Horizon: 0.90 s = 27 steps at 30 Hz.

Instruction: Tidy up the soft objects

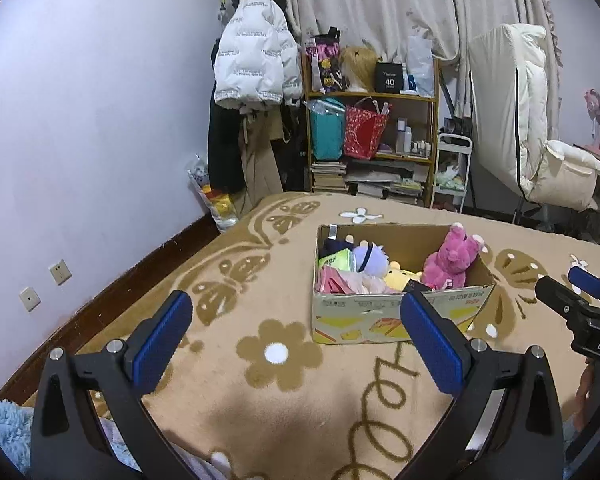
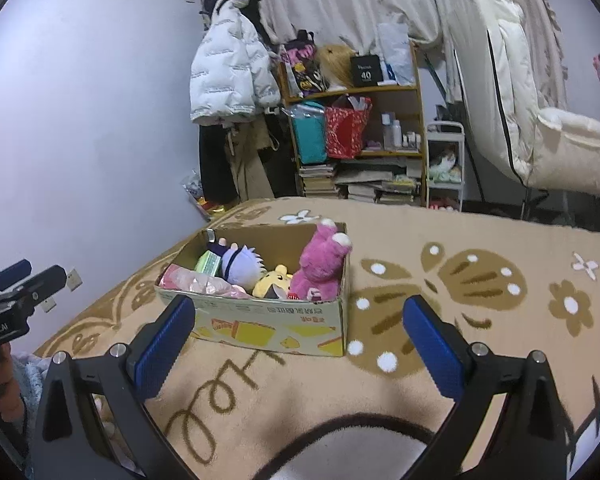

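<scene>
A cardboard box (image 1: 396,318) (image 2: 268,326) stands on the tan flower-patterned blanket (image 1: 276,392) (image 2: 480,248). In it lie a pink plush bear (image 1: 450,260) (image 2: 320,264), a lilac-haired plush doll (image 1: 370,260) (image 2: 240,262), a yellow plush (image 1: 398,276) (image 2: 272,282), a green pack (image 2: 208,262) and pink soft items (image 1: 336,280) (image 2: 196,280). My left gripper (image 1: 296,336) is open and empty, short of the box. My right gripper (image 2: 300,340) is open and empty, near the box's front wall. The right gripper also shows at the right edge of the left wrist view (image 1: 572,292).
A wooden shelf (image 1: 372,98) (image 2: 356,90) with bags and books, a hanging white puffer jacket (image 1: 256,52) (image 2: 228,76) and a white padded chair (image 1: 540,128) (image 2: 532,112) stand behind the bed. A light blue fluffy cloth (image 1: 4,428) lies at the lower left.
</scene>
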Motion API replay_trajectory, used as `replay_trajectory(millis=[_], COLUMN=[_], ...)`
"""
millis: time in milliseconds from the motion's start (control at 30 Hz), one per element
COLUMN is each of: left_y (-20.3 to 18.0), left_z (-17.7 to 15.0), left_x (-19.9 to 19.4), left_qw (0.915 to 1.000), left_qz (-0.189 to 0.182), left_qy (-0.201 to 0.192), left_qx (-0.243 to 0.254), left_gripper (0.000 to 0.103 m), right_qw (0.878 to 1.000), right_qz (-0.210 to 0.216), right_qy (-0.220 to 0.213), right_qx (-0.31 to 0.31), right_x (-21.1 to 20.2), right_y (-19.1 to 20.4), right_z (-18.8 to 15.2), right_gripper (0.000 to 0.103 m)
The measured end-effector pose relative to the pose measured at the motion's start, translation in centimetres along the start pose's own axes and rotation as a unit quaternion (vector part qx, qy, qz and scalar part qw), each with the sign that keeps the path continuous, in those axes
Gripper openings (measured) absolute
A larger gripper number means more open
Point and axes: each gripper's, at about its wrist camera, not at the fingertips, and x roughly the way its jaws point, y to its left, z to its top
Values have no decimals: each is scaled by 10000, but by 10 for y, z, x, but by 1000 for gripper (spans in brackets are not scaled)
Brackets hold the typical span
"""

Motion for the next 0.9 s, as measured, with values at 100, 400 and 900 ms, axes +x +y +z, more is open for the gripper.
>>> replay_trajectory(millis=[100, 400, 900], left_y=[0, -8, -9], left_z=[1, 0, -1], left_x=[5, 11, 13], left_qw=[9999, 9998, 9997], left_qz=[-85, -99, -35], left_qy=[82, 135, 193], left_qx=[-36, 122, 174], left_gripper=[103, 103, 103], right_qw=[10000, 9999, 9999], right_qz=[-9, -4, 24], right_qy=[57, 96, 128], right_qx=[69, 98, 56], right_x=[4, 9, 12], right_y=[-1, -4, -1], right_z=[-2, -1, -2], right_gripper=[103, 103, 103])
